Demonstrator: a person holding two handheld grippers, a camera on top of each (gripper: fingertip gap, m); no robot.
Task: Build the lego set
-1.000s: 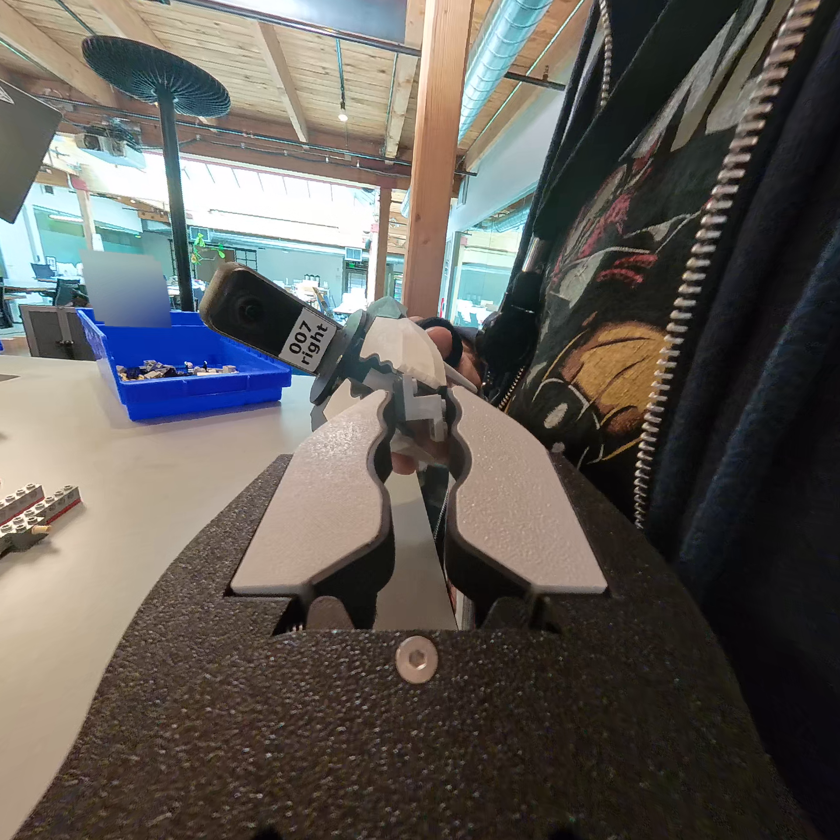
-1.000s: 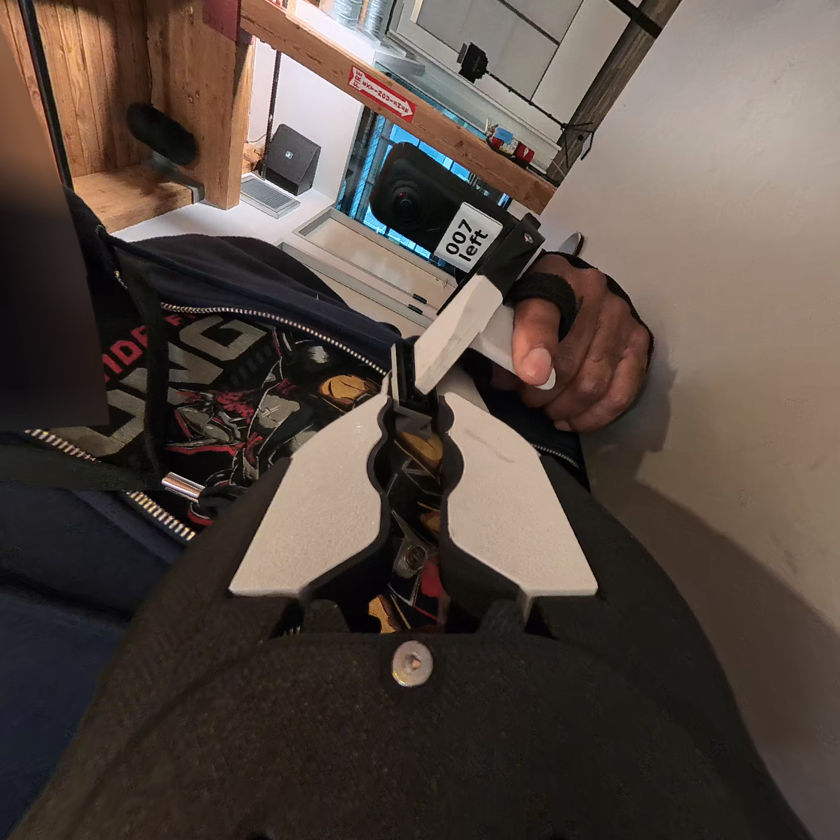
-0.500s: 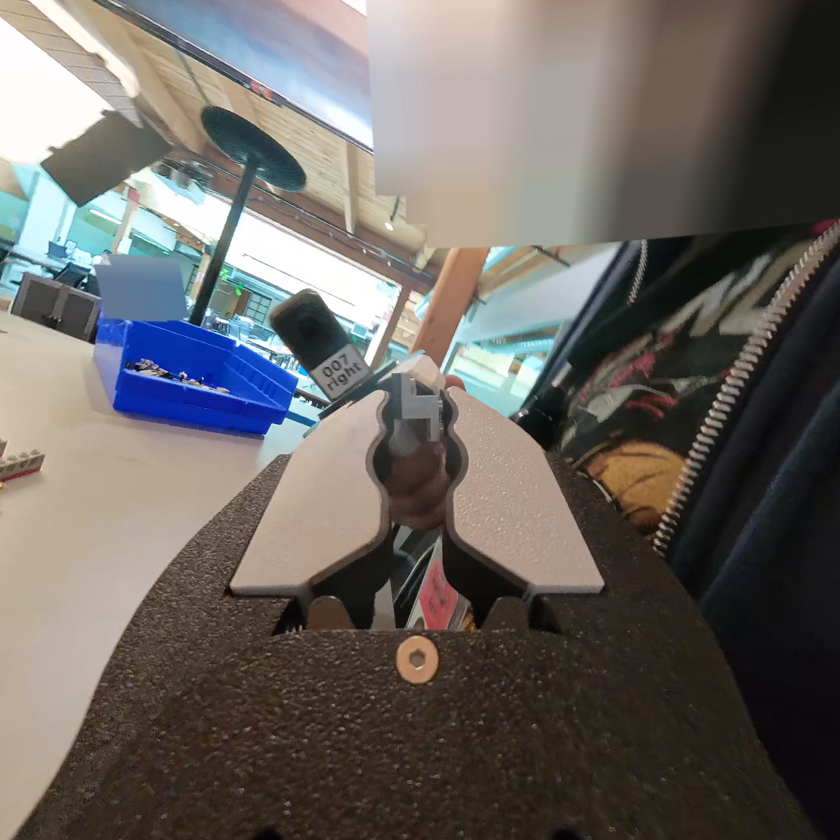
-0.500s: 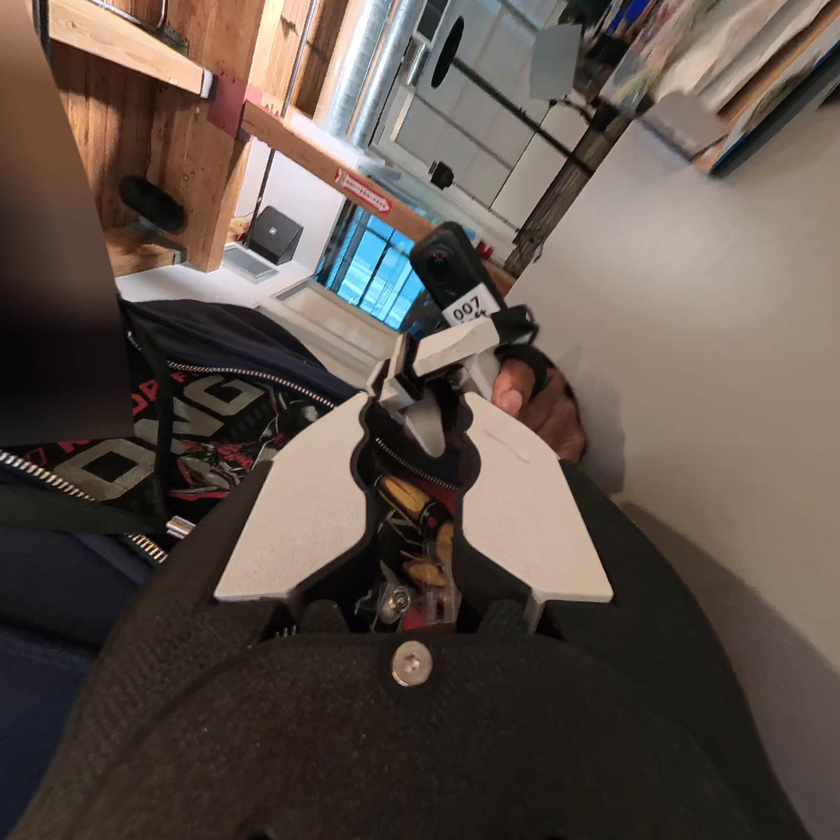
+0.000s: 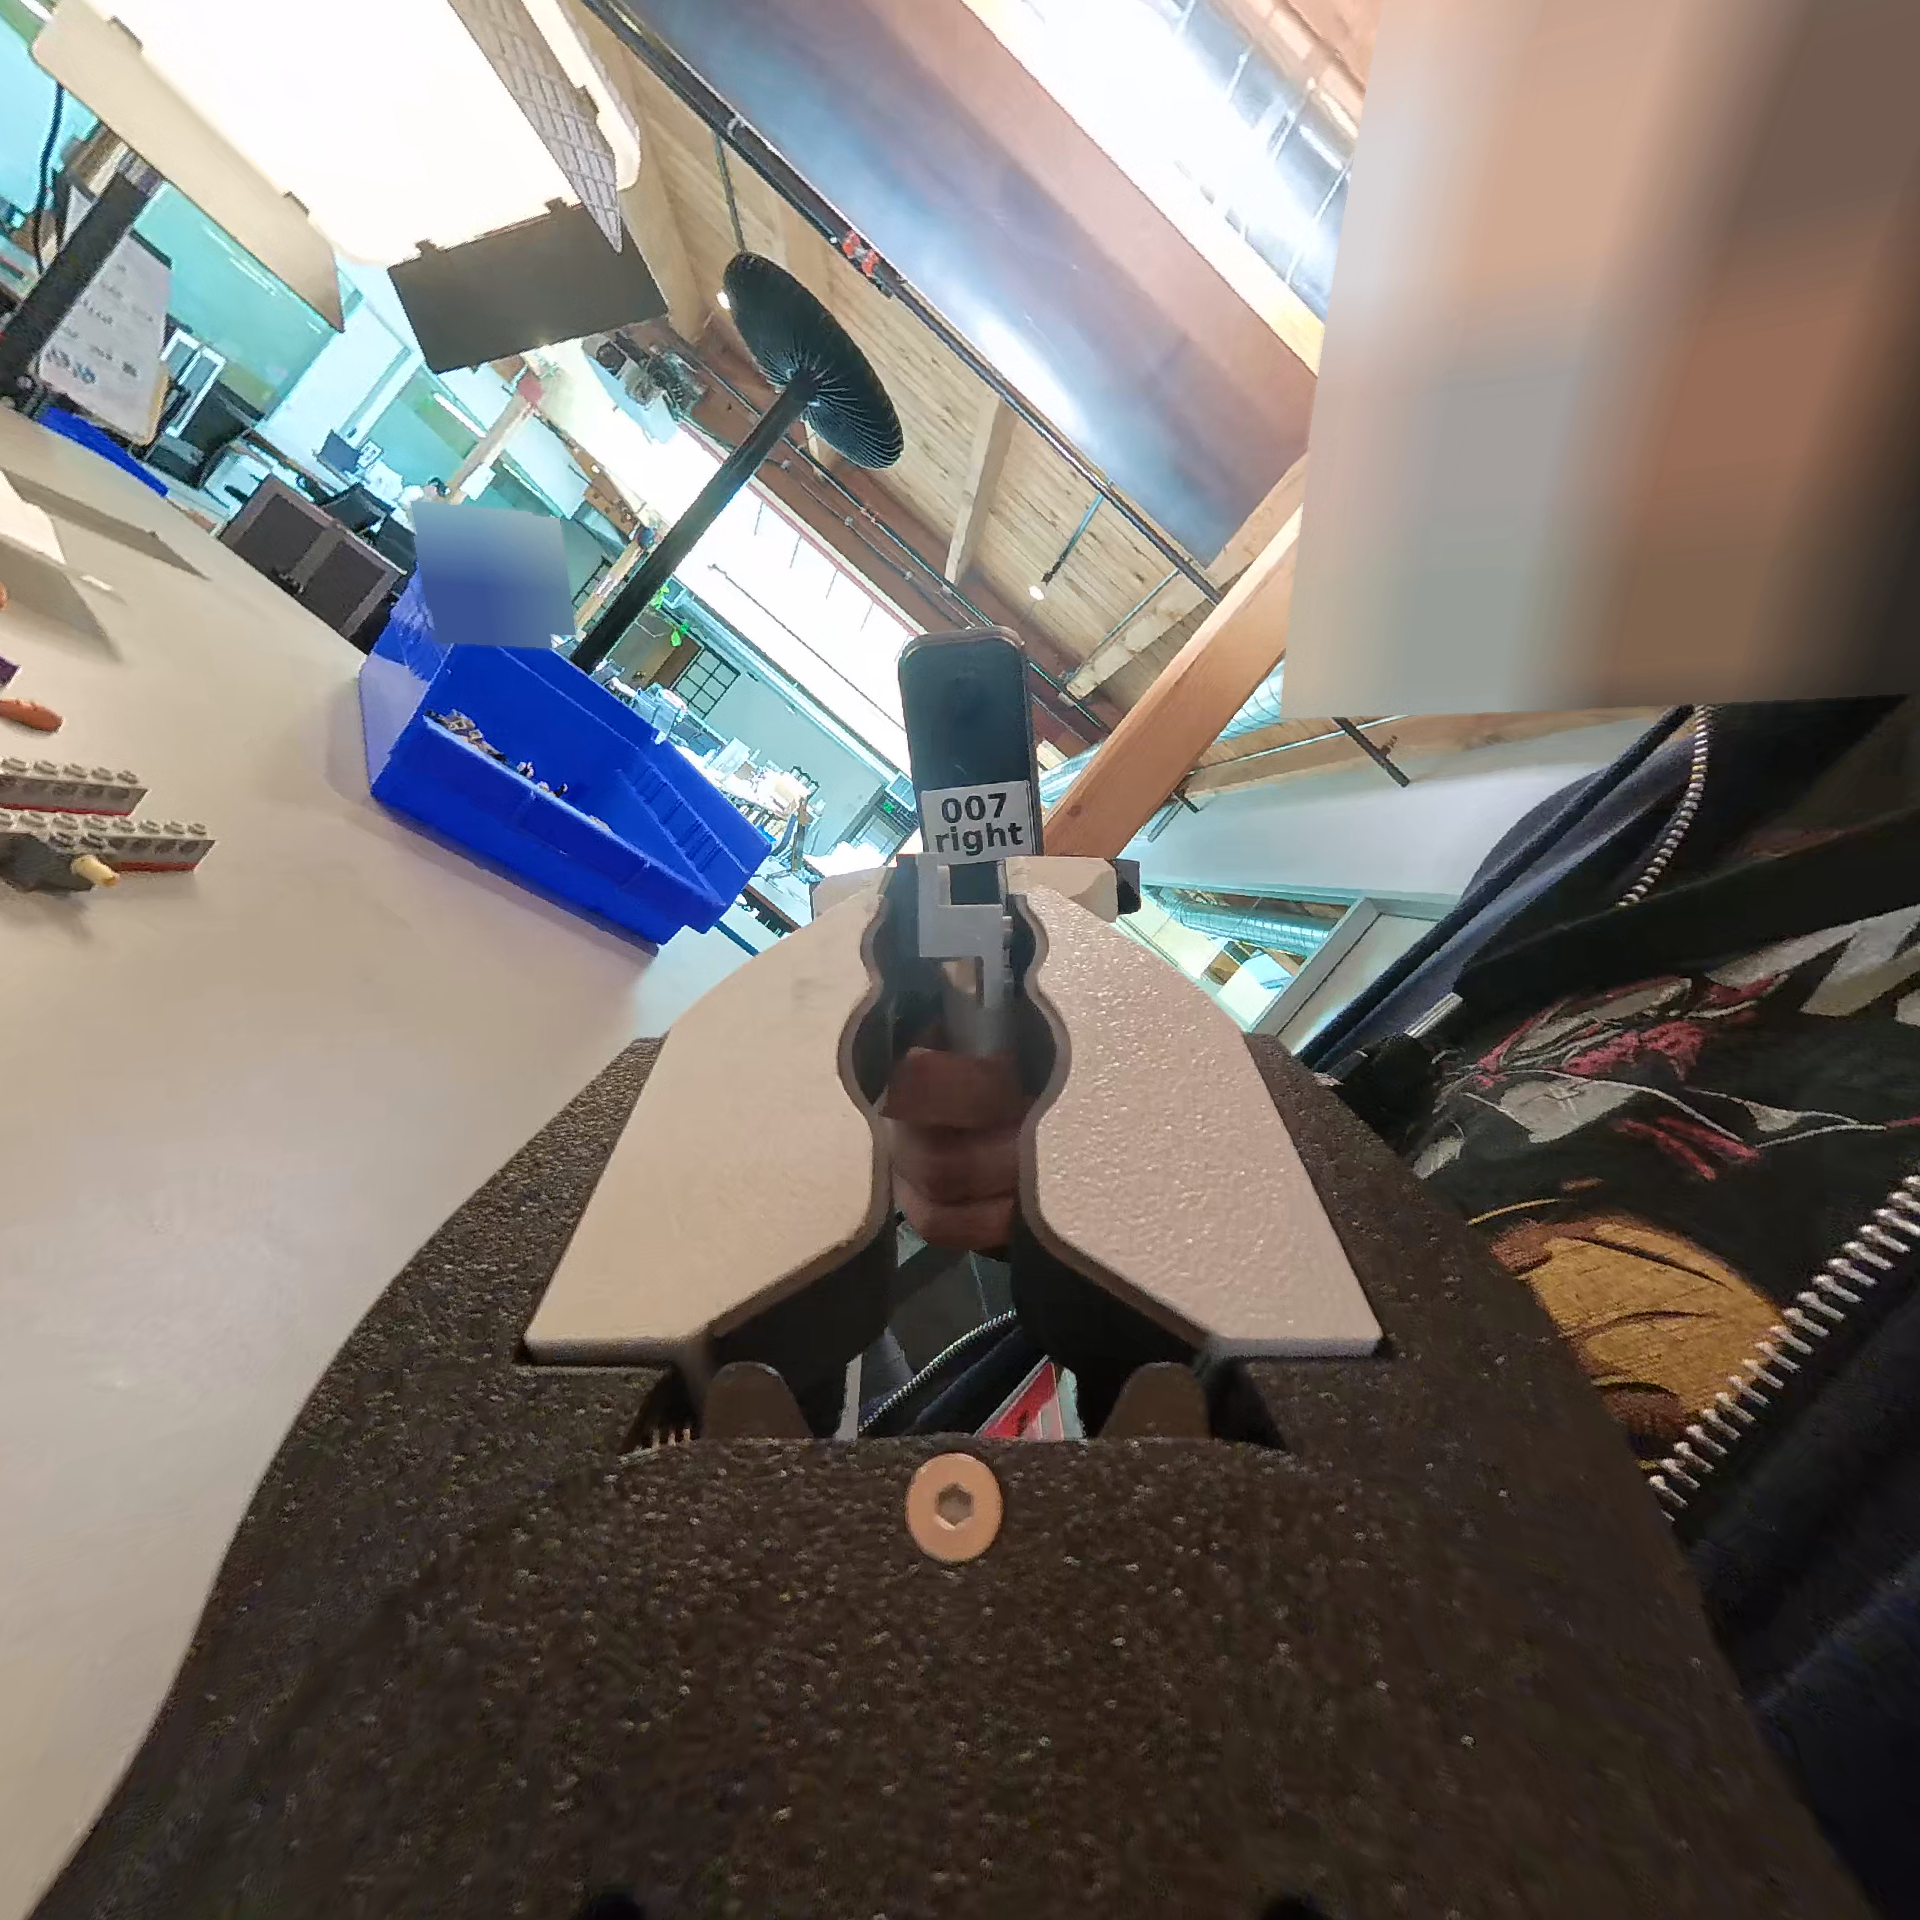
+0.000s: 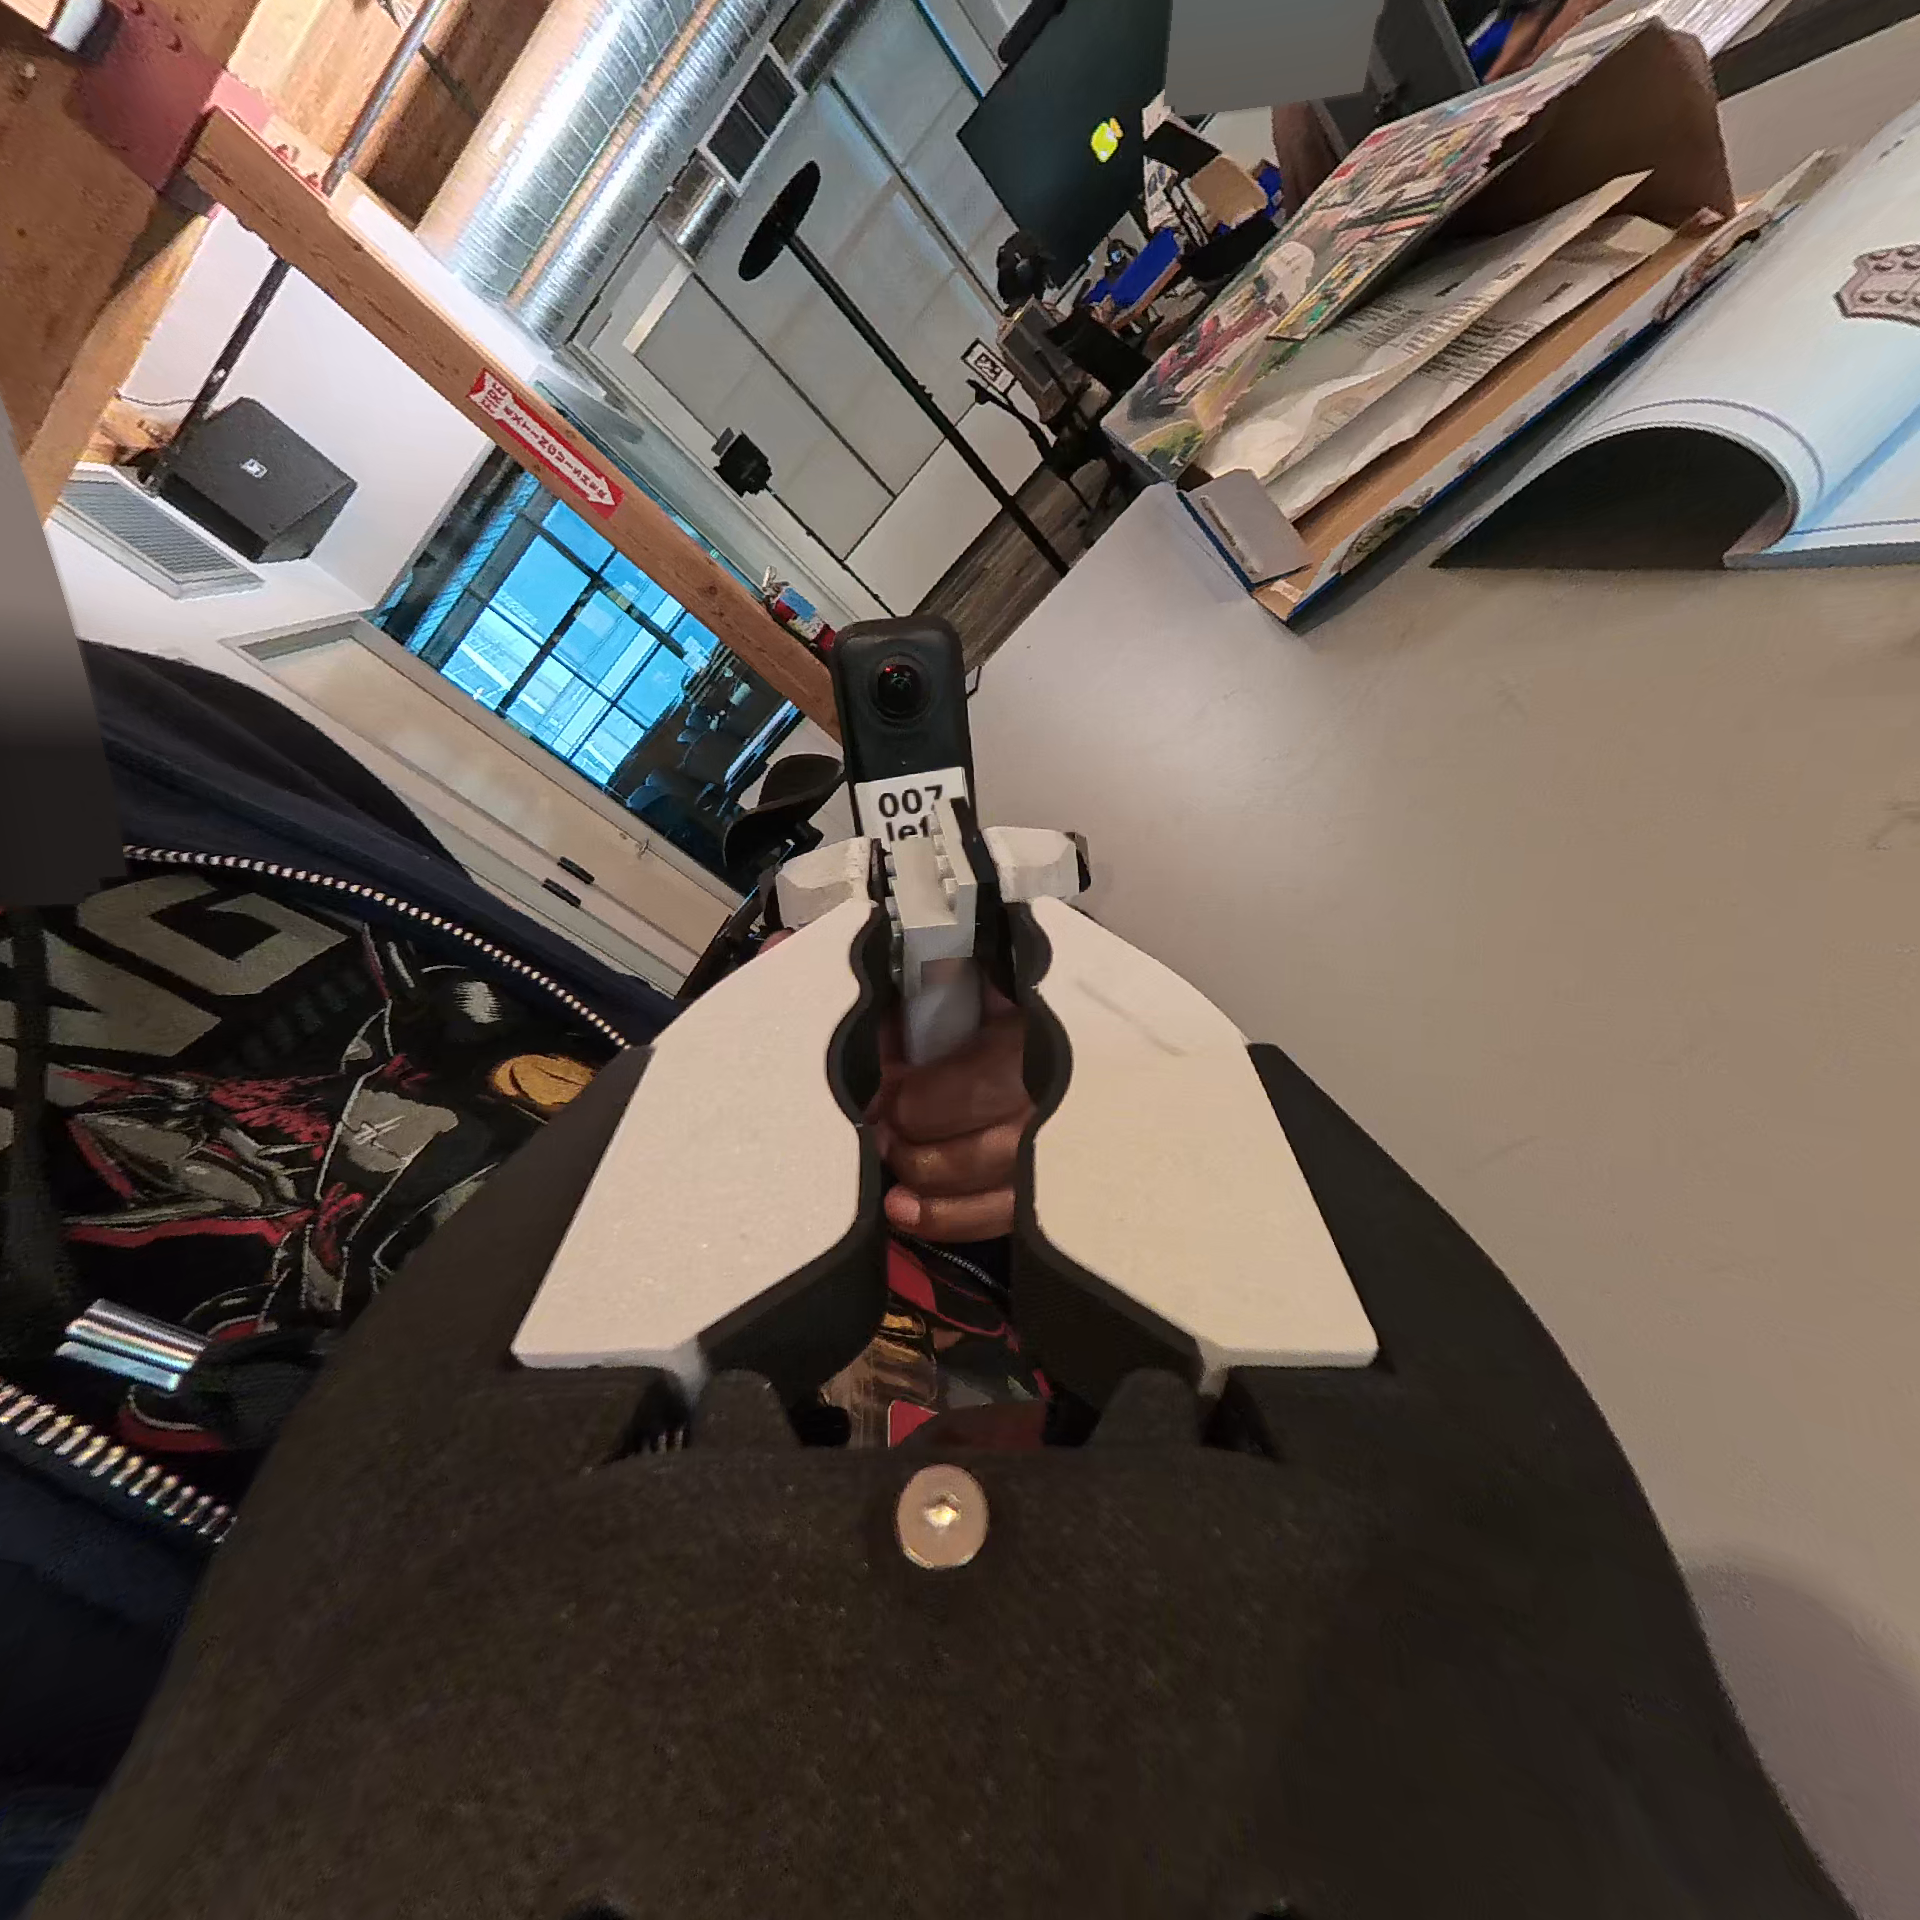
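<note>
My two grippers face each other tip to tip above the table edge, close to a person's dark jacket (image 5: 1662, 1143). A small light grey stepped brick piece (image 5: 951, 925) sits between the pads of my left gripper (image 5: 951, 935), which is shut on it. In the right wrist view the same grey piece (image 6: 935, 904) is also pinched by my right gripper (image 6: 935, 935), its black pads pressing on both sides. Each view shows the other gripper's white fingertips (image 5: 1081, 883) (image 6: 821, 883) and its black camera (image 6: 899, 707) just behind the piece. A hand (image 6: 951, 1143) shows below.
A blue bin (image 5: 540, 769) with small parts stands on the grey table (image 5: 260, 1039). Grey brick strips (image 5: 94, 842) lie at the left. An open booklet (image 6: 1714, 364) and a flattened printed box (image 6: 1403, 260) lie on the table's far side. Less than 4 cm separates the two grippers' tips.
Both grippers swung round to face each other head on. My right gripper opened wide around the grey piece and has closed on it again. My left gripper kept its hold throughout.
</note>
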